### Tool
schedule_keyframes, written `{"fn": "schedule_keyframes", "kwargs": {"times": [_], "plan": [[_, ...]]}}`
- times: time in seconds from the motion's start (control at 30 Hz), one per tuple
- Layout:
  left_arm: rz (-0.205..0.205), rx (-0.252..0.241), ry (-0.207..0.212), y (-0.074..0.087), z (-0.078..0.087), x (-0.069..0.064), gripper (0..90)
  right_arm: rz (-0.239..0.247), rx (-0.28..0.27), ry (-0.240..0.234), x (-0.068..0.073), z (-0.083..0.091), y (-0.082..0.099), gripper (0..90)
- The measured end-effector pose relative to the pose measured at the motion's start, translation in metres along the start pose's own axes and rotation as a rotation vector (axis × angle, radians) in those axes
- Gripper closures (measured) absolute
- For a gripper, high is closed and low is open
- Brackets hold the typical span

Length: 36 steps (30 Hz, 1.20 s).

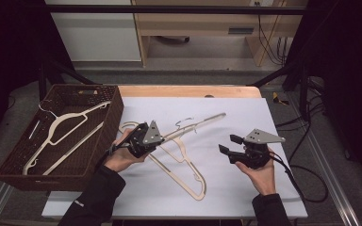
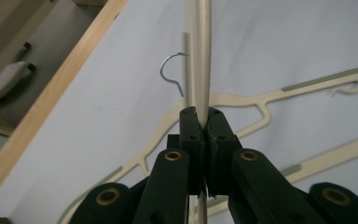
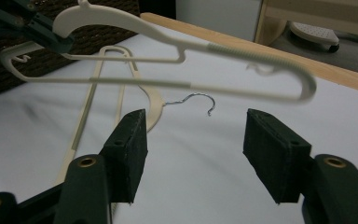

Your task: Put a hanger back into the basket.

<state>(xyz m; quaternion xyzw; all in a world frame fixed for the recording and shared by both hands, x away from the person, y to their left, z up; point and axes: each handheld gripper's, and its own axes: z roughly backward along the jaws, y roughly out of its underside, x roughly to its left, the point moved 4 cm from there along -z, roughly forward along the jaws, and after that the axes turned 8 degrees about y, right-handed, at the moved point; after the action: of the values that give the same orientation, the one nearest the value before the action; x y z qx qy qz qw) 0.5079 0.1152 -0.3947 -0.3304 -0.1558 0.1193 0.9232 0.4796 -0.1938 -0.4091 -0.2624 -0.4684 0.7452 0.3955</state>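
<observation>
1. Forearms in dark sleeves enter from the near edge of the tabletop [image 1: 245,113]; each hand carries a gripper.
2. Left gripper [image 1: 156,140]: fingers [image 2: 192,135] clenched on the cream bar of the lifted hanger [image 1: 195,123], pinched near one end. Hanger rides tilted above the white sheet, its metal hook [image 2: 171,70] free in the air.
3. Right gripper [image 1: 228,145]: fingers [image 3: 128,149] released, nothing between them, well to the right of the lifted hanger and clear of it.
4. Second hanger [image 1: 188,167] lies flat on the tabletop, directly under and just in front of the lifted hanger.
5. Wicker basket [image 1: 115,110] sits left of the lifted hanger, with a basket hanger [image 1: 61,129] already lying inside.
6. Risks, as I judge them: single end-grip leaves a long lever, so the lifted hanger may swing or twist out of the pinch on the way to the basket. Trailing hook or lower arm could snag the second hanger and drag it. Hook could also catch the basket rim or tangle with the basket hanger on release.
</observation>
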Motion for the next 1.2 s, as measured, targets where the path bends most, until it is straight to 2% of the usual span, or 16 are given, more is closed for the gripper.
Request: {"fn": "schedule_keyframes", "kwargs": {"times": [0.07, 0.1, 0.13, 0.27, 0.37, 0.47, 0.67, 0.9, 1.0, 1.2], "plan": [[0.009, -0.003, -0.017, -0.001, 0.004, -0.004, 87.1, -0.005, 0.0, 0.002, -0.001, 0.001, 0.001, 37.8], [0.027, -0.014, -0.04, -0.003, 0.008, -0.006, 87.1, -0.009, 0.0, 0.003, -0.001, 0.002, 0.001, 36.7], [0.038, -0.017, -0.046, -0.004, 0.012, -0.007, 87.1, -0.016, -0.002, 0.008, -0.002, 0.002, 0.001, 35.6], [0.07, -0.049, -0.034, -0.011, 0.033, -0.012, 87.1, -0.03, -0.001, 0.004, -0.003, 0.005, 0.002, 32.4], [0.089, -0.077, -0.04, -0.019, 0.056, -0.014, 87.1, -0.042, -0.007, 0.006, -0.005, 0.008, 0.003, 28.7], [0.109, -0.105, -0.038, -0.025, 0.074, -0.012, 87.1, -0.051, -0.018, 0.009, -0.007, 0.011, 0.003, 24.2], [0.149, -0.153, -0.048, -0.029, 0.113, 0.002, 87.2, -0.08, -0.027, 0.032, -0.009, 0.016, 0.004, 16.8], [0.196, -0.176, -0.053, -0.017, 0.153, 0.023, 87.1, -0.093, -0.021, 0.041, -0.011, 0.017, 0.005, 13.0], [0.235, -0.186, -0.073, -0.007, 0.167, 0.034, 87.1, -0.093, -0.021, 0.045, -0.011, 0.016, 0.006, 11.5], [0.278, -0.162, -0.108, 0.021, 0.192, 0.055, 87.2, -0.092, -0.019, 0.054, -0.012, 0.017, 0.006, 9.0]]}}
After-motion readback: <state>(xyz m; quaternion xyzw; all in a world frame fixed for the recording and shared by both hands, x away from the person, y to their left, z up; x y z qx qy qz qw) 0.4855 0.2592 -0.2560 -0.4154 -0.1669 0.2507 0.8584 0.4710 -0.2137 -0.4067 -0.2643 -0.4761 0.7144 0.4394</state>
